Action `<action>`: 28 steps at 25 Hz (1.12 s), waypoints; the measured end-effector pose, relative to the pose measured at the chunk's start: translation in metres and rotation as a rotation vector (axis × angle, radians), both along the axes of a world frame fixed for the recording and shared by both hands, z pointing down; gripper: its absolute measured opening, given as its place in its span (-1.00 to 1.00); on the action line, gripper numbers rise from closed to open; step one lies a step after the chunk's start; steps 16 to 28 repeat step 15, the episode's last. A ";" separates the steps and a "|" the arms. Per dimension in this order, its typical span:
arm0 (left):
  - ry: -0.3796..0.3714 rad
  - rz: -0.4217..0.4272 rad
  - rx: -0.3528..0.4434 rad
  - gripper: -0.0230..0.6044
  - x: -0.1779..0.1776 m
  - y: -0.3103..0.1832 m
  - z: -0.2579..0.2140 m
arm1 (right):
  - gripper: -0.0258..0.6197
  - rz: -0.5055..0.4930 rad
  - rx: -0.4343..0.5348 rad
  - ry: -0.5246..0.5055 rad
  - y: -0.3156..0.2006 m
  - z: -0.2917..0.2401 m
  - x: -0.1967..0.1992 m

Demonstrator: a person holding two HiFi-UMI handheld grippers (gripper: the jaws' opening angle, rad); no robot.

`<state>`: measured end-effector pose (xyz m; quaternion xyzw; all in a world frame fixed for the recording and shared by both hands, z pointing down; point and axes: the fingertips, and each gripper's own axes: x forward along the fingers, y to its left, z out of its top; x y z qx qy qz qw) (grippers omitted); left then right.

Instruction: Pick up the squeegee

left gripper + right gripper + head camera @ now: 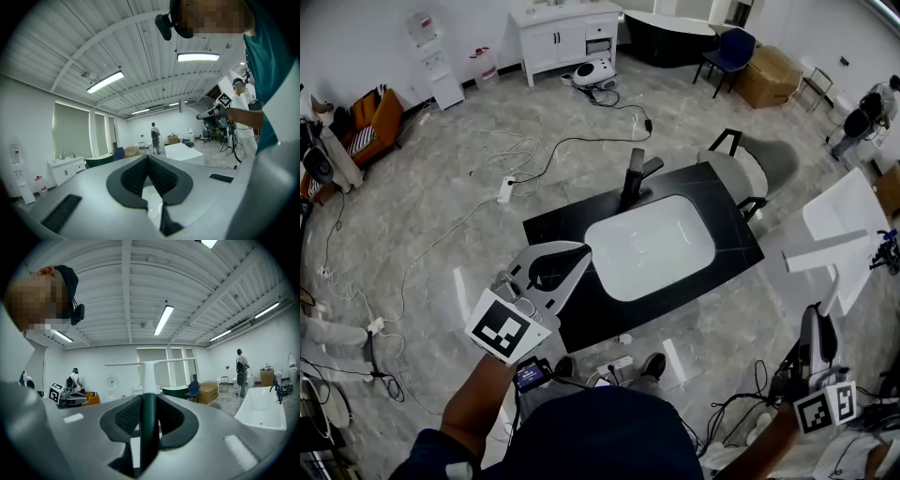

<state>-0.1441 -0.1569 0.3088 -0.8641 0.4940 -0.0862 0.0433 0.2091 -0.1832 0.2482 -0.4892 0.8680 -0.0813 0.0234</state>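
while the left gripper (pixel 147 158) is closed empty, right gripper (pixel 149 401) clamps t-shaped squeegee (pixel 148 373).

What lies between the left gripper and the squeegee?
In the head view, the black counter with its white sink lies between them; the squeegee is in the right gripper's jaws.

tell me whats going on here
A person stands at a black sink counter with a gripper in each hand. The right gripper is closed on the dark handle of the squeegee, held level in the air off to the person's right, away from the counter, so the squeegee is already picked up. The left gripper is shut with nothing between its jaws and hovers by the counter's near left edge.
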 end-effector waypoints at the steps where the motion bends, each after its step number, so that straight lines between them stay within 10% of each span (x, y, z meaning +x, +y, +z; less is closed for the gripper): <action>1: 0.001 0.001 -0.001 -0.91 0.000 -0.001 -0.001 | -0.61 0.001 -0.001 0.001 -0.001 -0.001 0.000; 28: 0.011 -0.008 -0.018 -0.91 -0.002 -0.005 -0.002 | -0.61 -0.018 -0.030 0.007 -0.014 0.005 -0.006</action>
